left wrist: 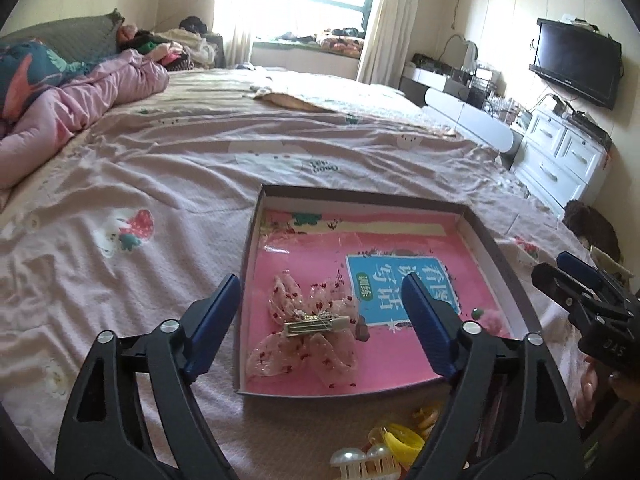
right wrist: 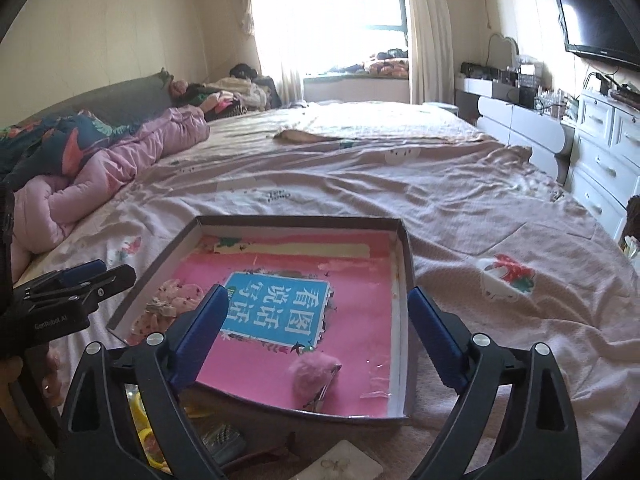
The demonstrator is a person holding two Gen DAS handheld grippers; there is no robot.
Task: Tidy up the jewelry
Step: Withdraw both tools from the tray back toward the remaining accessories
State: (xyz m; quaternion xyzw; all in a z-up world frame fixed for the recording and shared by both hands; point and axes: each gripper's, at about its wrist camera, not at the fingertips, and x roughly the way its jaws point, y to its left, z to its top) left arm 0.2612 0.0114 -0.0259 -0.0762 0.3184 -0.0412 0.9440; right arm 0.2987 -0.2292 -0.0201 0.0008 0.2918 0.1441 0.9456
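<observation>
**Jewelry sorting: two pieces laid in box, loose pieces waiting**

Box (left wrist: pixel 492 248) sat on the bed (left wrist: pixel 160 160). Inside: pink bow clip (left wrist: pixel 308 328) near its front-left corner, pink pompom clip (right wrist: pixel 314 374) near its front-right. Left hand-held gripper (left wrist: pixel 320 320) and right hand-held gripper (right wrist: pixel 316 336) both spread wide, holding nothing. Judged: placing done. Next move likely calls for reaching to the yellow clip (left wrist: pixel 402 440) and pearl clip (left wrist: pixel 360 460) on the bed before the box's front edge.

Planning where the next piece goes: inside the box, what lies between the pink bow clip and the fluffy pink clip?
Only the pink book cover with its blue title panel lies between the bow clip and the fluffy clip; nothing sits on it there, as the right wrist view shows.
</observation>
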